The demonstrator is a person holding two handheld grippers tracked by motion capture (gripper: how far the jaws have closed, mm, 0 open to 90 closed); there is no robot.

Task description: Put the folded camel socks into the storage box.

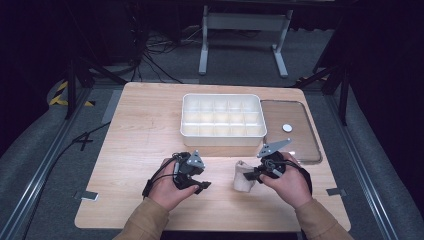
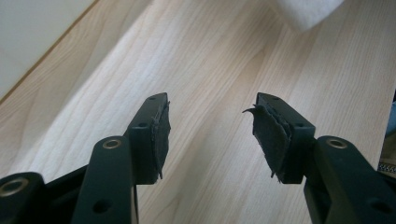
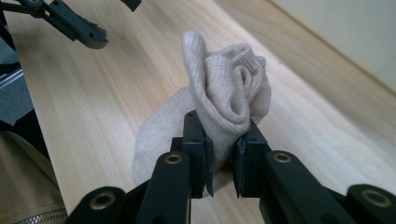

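Sock (image 3: 224, 93), beige and rolled, is clamped in the right hand-held gripper (image 3: 223, 158) at the tabletop's (image 1: 145, 135) near edge, in front of the white tray (image 1: 222, 131). Left hand-held gripper (image 2: 210, 126) stands wide, holding nothing, near the sock.

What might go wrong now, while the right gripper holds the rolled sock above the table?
1. The right gripper pinches the rolled sock only at one side, so the roll may loosen or slip out.
2. The left gripper is open and holds nothing, so nothing would catch the sock.
3. The divided white box has small cells; the bulky sock may not fit into one.
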